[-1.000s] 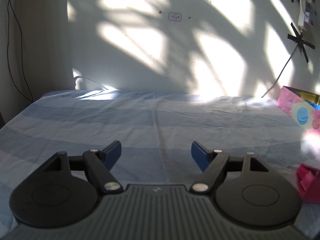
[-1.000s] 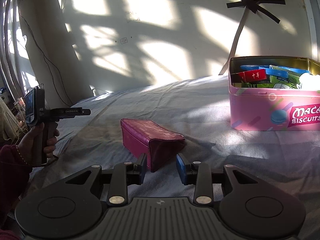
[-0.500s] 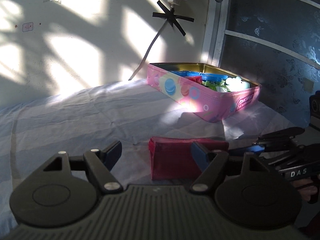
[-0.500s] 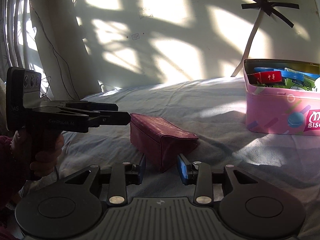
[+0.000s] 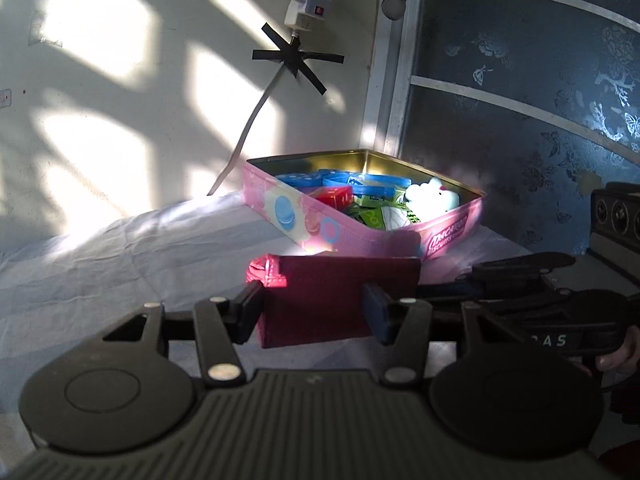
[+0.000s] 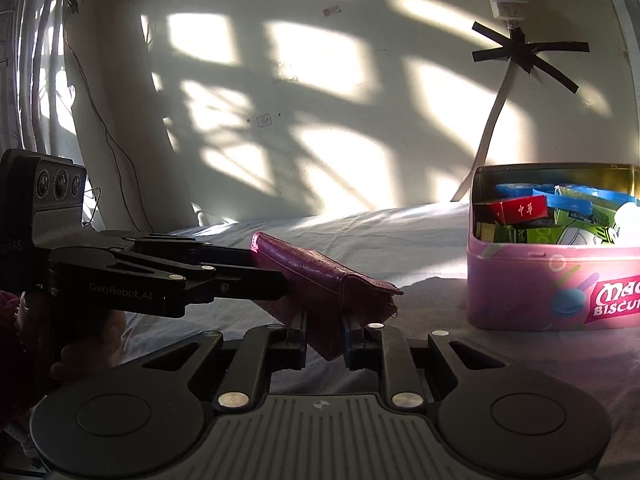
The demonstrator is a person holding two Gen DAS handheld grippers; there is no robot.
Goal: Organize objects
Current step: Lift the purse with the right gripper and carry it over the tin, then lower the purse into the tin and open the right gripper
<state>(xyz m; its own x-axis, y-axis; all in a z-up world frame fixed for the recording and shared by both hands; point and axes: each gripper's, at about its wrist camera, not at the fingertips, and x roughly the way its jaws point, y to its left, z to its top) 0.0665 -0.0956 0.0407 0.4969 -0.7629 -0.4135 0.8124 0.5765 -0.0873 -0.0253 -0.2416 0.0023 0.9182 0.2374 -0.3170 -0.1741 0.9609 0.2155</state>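
Observation:
A dark red wallet [image 5: 320, 300] lies on the blue bedsheet in front of a pink biscuit tin [image 5: 360, 240]. My right gripper [image 6: 324, 336] is closing, and its pads pinch the wallet's [image 6: 328, 284] near end, which tilts up off the sheet. In the left wrist view that gripper [image 5: 460, 290] comes in from the right. My left gripper [image 5: 312, 314] faces the wallet's broad side with its jaws closing. Its fingertips [image 5: 250, 312] sit at the wallet's left end and in front of its face, and I see no firm press. From the right wrist, the left gripper [image 6: 268, 276] reaches the wallet's far end.
The open tin [image 6: 520, 280] holds a red box [image 6: 520, 210], blue and green packets and a white plush toy [image 5: 432, 198]. A wall with a taped cable [image 5: 256, 120] rises behind the bed. A blue patterned panel [image 5: 520, 140] stands at the right. A hand [image 6: 80, 340] holds the left gripper.
My left gripper swung right, from the bare sheet to the wallet and tin, and its jaws narrowed. The right jaws closed onto the wallet's near end, which rose a little.

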